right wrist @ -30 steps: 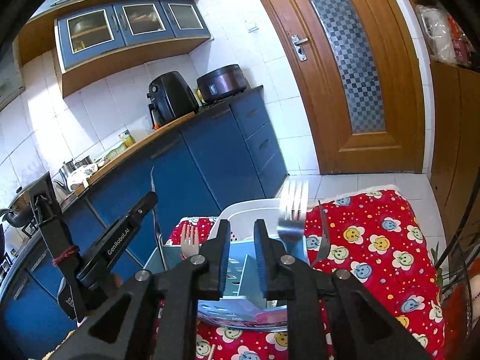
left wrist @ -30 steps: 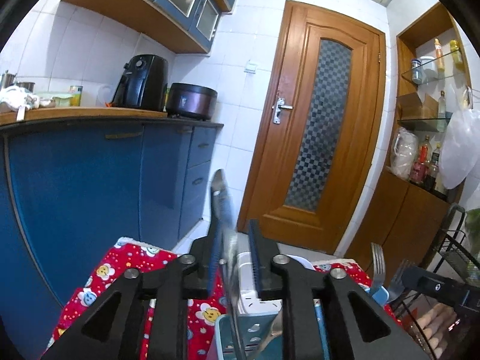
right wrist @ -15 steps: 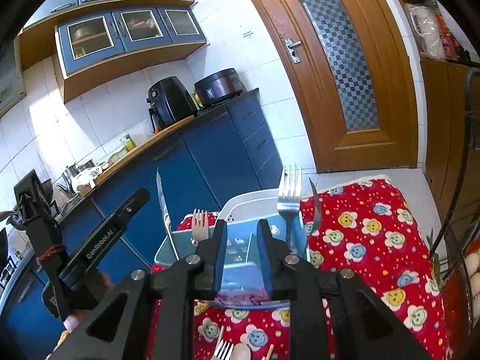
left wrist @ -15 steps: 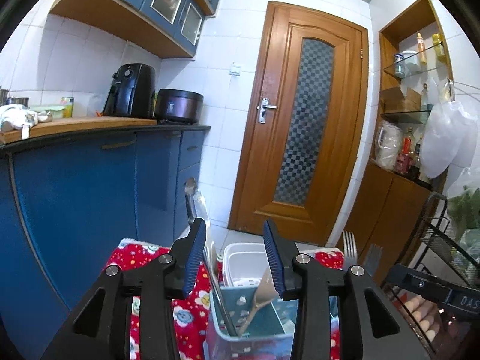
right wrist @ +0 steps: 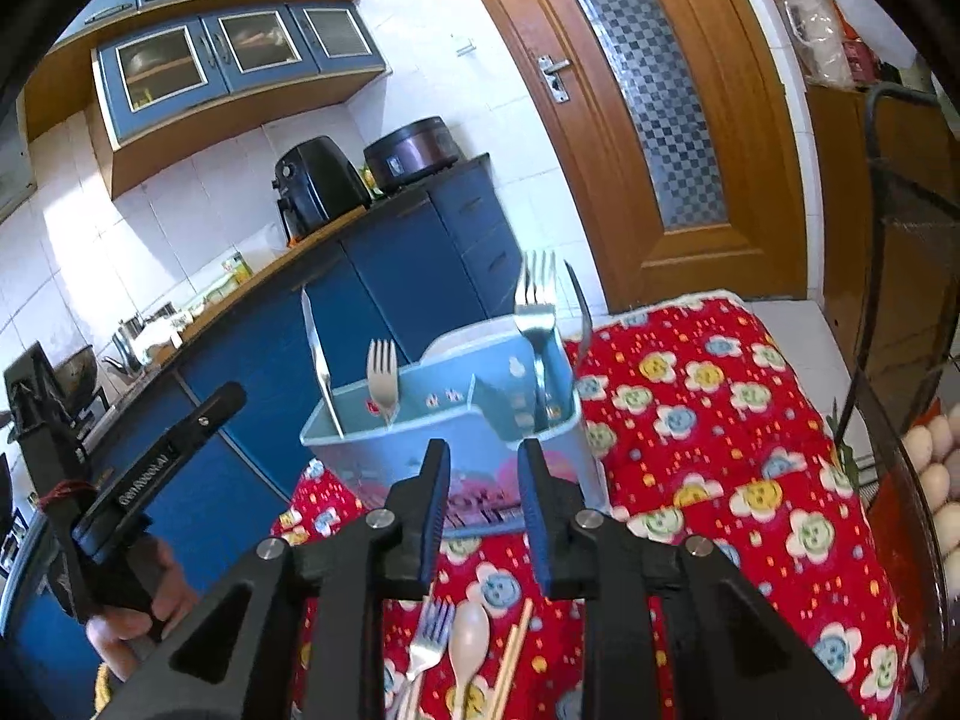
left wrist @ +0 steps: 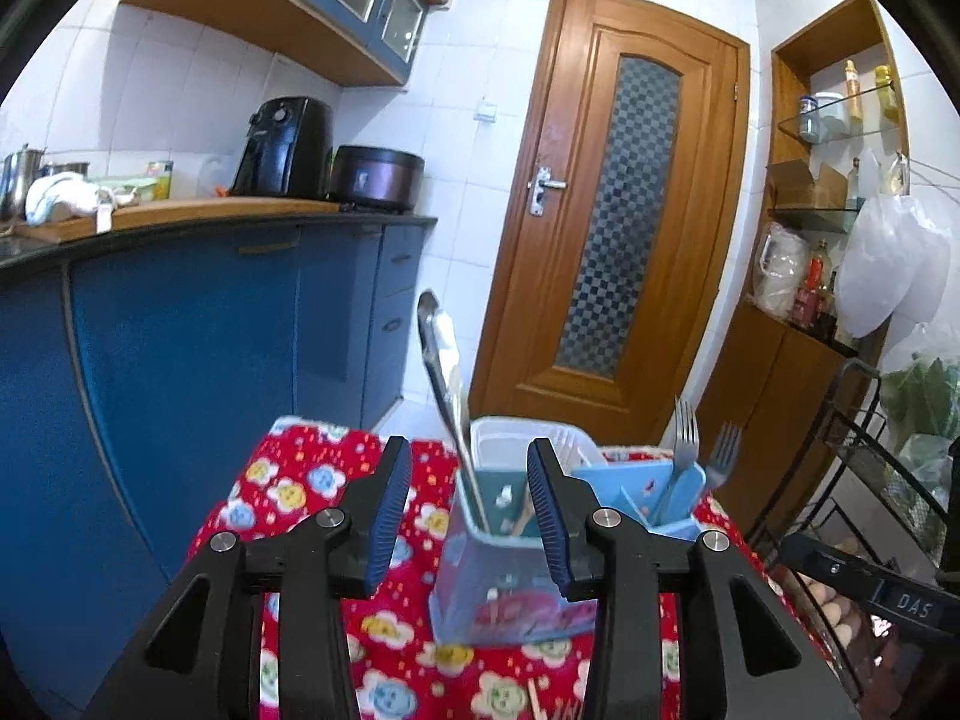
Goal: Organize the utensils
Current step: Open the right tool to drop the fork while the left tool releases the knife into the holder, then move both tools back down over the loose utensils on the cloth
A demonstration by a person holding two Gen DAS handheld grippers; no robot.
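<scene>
- Holder [right wrist: 447, 420]: we logged a light blue plastic caddy with compartments, upright on the red flowered cloth [right wrist: 708, 420] that covered the counter.
- Stored: a knife [right wrist: 317, 354] and a pale fork [right wrist: 381, 375] in the left compartment; two steel forks [right wrist: 536, 312] in the right.
- Loose utensils [right wrist: 468, 642]: a steel fork, a cream spoon and chopsticks lay flat on the cloth, just below the right fingers.
- Handling, in our judgement: light, stiff, and slick where steel; best pinched across the handle.
- Right gripper [right wrist: 483, 501]: fingers slightly apart and opening, nothing between them.
- Left gripper [left wrist: 470, 516]: fingers apart and empty, framing the holder beyond them without touching it.
</scene>
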